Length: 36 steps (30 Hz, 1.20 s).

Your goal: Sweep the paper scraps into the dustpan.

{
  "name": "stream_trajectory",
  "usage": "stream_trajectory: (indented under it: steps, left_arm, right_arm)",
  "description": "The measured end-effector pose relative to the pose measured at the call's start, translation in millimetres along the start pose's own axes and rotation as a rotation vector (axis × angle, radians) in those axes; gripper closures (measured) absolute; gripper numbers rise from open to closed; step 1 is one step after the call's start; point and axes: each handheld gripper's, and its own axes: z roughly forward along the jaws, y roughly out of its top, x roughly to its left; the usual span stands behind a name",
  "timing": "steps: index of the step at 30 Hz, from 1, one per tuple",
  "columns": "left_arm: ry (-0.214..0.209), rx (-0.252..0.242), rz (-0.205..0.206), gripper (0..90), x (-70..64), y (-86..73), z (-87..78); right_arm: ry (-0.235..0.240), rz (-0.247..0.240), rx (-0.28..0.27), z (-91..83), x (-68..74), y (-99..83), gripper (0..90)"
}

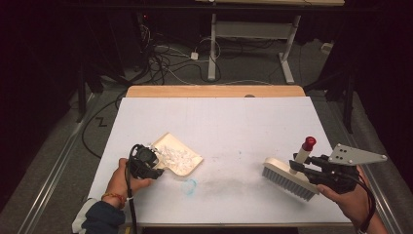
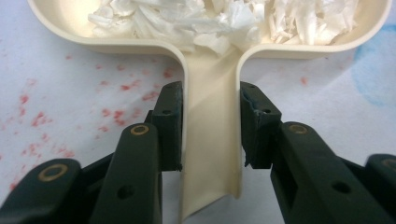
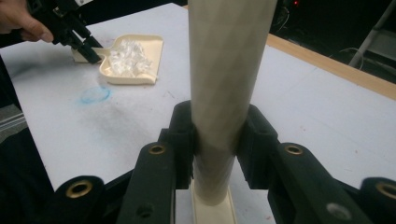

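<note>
Dustpan: a cream dustpan (image 1: 182,158) is seen lying flat on the white table (image 1: 234,122), in its near-left part; its short handle (image 2: 212,140) points back toward the person.
Load: white crumpled paper scraps (image 1: 175,155) are heaped inside the dustpan, against its back wall.
Left gripper: the left gripper (image 1: 155,168) is set low at the dustpan's near-left side; its jaws are closed onto the handle from both sides, the pads (image 2: 170,126) being pressed against the handle's edges.
Left hand: the left hand (image 1: 124,180) is wrapped round the gripper body just behind the dustpan, the forearm entering from the bottom edge, a beaded band at the wrist.
Brush: a cream hand brush (image 1: 288,180) is held well to the right of the dustpan, bristles down at the table; whether they touch it cannot be told. Its handle (image 3: 224,93), tipped with a red cap (image 1: 308,143), rises steeply.
Right gripper: the right gripper (image 1: 298,166) is clamped round the brush handle low down, near the brush head, both jaws tight on the shaft.
Right hand: the right hand (image 1: 348,200) is held under the gripper, far right of the dustpan.
Marks: a blue ring-shaped stain (image 1: 190,185) is seen just in front of the dustpan, a grey smudge stretching from it toward the brush; red specks (image 2: 42,119) lie beside the handle.
In the way: the stretch of table between dustpan and brush is bare.
</note>
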Motion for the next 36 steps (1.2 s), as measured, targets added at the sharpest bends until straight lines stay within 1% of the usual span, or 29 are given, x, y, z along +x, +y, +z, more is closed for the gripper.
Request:
stream_trajectory:
  steps: [3, 6, 9, 11, 12, 14, 16, 17, 20, 21, 22, 23, 26, 27, 28, 30, 31, 34, 35, 36]
  left_arm:
    - [0.015, -0.013, -0.041, 62.8, 5.6, -1.5, 0.1]
    - [0.010, -0.013, -0.072, 62.9, 7.4, -1.0, 2.1]
    - [-0.006, -0.027, -0.113, 62.3, 6.7, 0.7, 4.4]
    - [0.006, -0.028, -0.122, 62.3, 3.2, 2.3, 5.3]
    - [0.005, -0.031, -0.126, 61.7, 1.5, 2.8, 5.6]
    - [-0.008, -0.041, -0.136, 60.5, -0.6, 2.7, 6.5]
    - [-0.005, -0.050, -0.140, 56.0, -2.8, 1.9, 6.9]
    - [-0.006, -0.054, -0.149, 56.0, -3.3, 1.4, 6.8]
    - [-0.035, -0.068, -0.158, 54.4, -5.0, -1.3, 6.5]
    - [-0.033, -0.066, -0.148, 53.5, -7.1, -2.0, 6.6]
    - [-0.027, -0.068, -0.148, 52.5, -9.8, -2.7, 6.3]
    - [-0.032, -0.071, -0.147, 52.8, -11.4, -3.5, 5.8]
    - [-0.065, -0.068, -0.141, 53.0, -15.1, -5.9, 4.9]
    - [-0.064, -0.070, -0.136, 52.0, -17.1, -6.8, 4.1]
    - [-0.068, -0.069, -0.121, 51.9, -19.7, -7.7, 2.6]
    - [-0.068, -0.084, -0.108, 51.1, -24.9, -9.5, -0.4]
    - [-0.063, -0.100, -0.096, 50.3, -27.4, -10.4, -2.0]
    - [-0.059, -0.133, -0.030, 48.3, -34.5, -12.9, -6.7]
    - [-0.065, -0.137, -0.008, 48.2, -36.4, -13.9, -7.9]
    - [-0.076, -0.142, 0.007, 48.2, -38.3, -14.9, -8.6]
  right_arm:
    - [0.013, 0.006, 0.001, -2.0, -1.5, -0.9, 70.6]
    - [0.028, 0.015, 0.009, -4.6, -3.4, -1.3, 70.7]
    - [0.030, 0.028, 0.027, -6.9, -5.5, -1.9, 70.7]
    - [0.034, 0.027, 0.030, -8.0, -6.4, -2.3, 70.7]
    - [0.035, 0.031, 0.029, -8.1, -6.9, -2.6, 70.7]
    - [0.037, 0.032, 0.028, -7.3, -7.5, -2.8, 70.6]
    - [0.039, 0.031, 0.037, -6.0, -7.5, -2.9, 70.6]
    - [0.040, 0.028, 0.038, -5.1, -7.4, -3.0, 70.6]
    - [0.043, 0.029, 0.043, -3.2, -7.4, -3.2, 70.7]
    - [0.044, 0.029, 0.045, -2.9, -7.4, -3.3, 70.6]
    - [0.044, 0.028, 0.047, -2.4, -7.5, -3.4, 70.6]
    - [0.043, 0.033, 0.047, -1.9, -8.2, -3.5, 70.6]
    - [0.042, 0.035, 0.050, 0.6, -9.4, -3.9, 70.6]
    - [0.044, 0.038, 0.052, 1.7, -9.5, -3.9, 70.6]
    - [0.048, 0.036, 0.056, 3.0, -9.7, -3.6, 70.6]
    - [0.055, 0.034, 0.061, 5.8, -10.4, -2.0, 70.5]
    - [0.059, 0.033, 0.064, 7.7, -11.4, -1.1, 70.6]
    - [0.062, 0.037, 0.077, 13.8, -16.0, 0.9, 70.5]
    - [0.064, 0.038, 0.082, 16.3, -18.0, 1.6, 70.5]
    - [0.062, 0.039, 0.087, 18.8, -20.2, 2.7, 70.5]
